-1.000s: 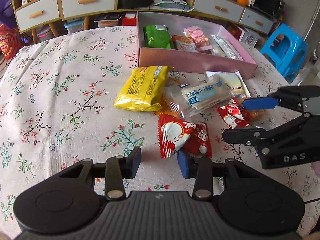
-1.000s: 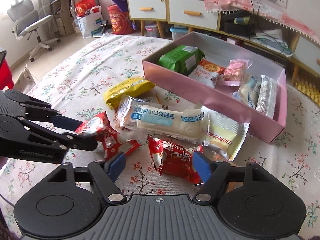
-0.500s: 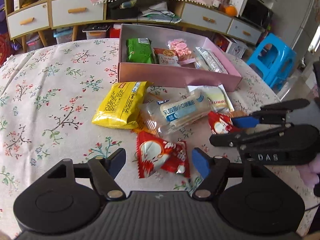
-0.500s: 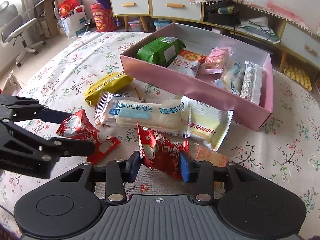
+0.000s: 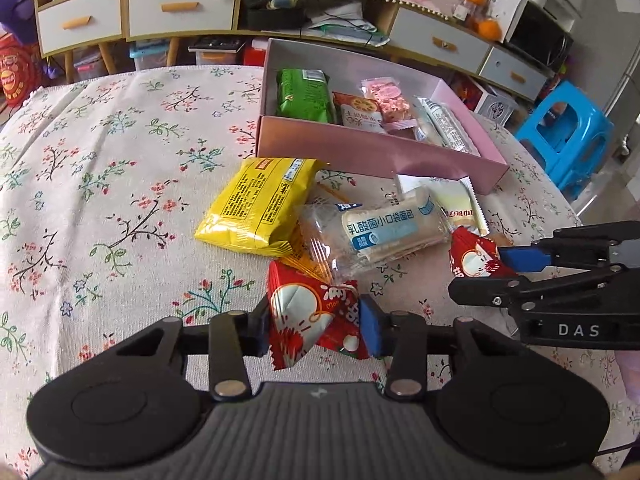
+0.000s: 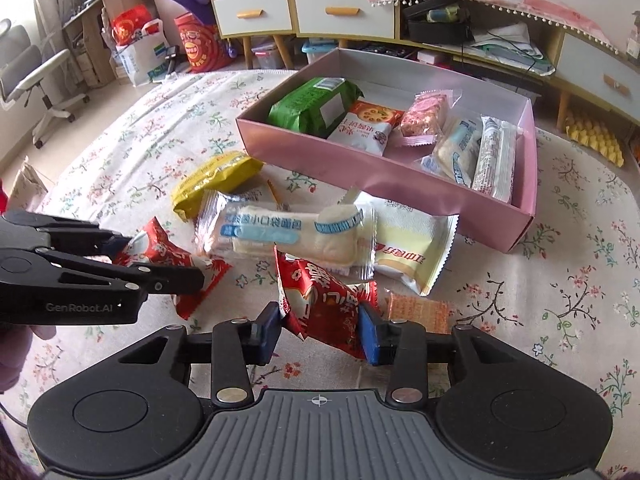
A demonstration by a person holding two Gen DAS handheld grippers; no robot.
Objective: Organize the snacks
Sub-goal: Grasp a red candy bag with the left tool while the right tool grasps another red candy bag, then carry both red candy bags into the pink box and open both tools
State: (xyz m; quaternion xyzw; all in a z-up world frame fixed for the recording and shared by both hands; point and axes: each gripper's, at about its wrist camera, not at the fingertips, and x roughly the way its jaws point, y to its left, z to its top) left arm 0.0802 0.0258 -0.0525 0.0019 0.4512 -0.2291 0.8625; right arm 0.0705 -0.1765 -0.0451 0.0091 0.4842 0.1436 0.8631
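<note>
A pink box (image 5: 372, 152) (image 6: 376, 178) at the table's far side holds several snacks, among them a green pack (image 5: 304, 94) (image 6: 312, 102). In front of it lie a yellow pack (image 5: 260, 206) (image 6: 216, 178), a clear bread pack (image 5: 380, 230) (image 6: 288, 236) and a cream pack (image 5: 460, 204) (image 6: 412, 248). My left gripper (image 5: 318, 326) is shut on a red snack packet (image 5: 312, 318) (image 6: 168, 256). My right gripper (image 6: 320, 330) is shut on another red snack packet (image 6: 324, 304) (image 5: 472, 258), held just above the cloth.
A small orange wafer packet (image 6: 418, 312) lies right of the right gripper. The floral tablecloth (image 5: 100, 200) covers the round table. A blue stool (image 5: 564, 136) stands off the table's right edge. Drawers and shelves line the back wall.
My left gripper was open around the red packet and has shut on it. My right gripper closed on its red packet earlier and still holds it, slightly raised.
</note>
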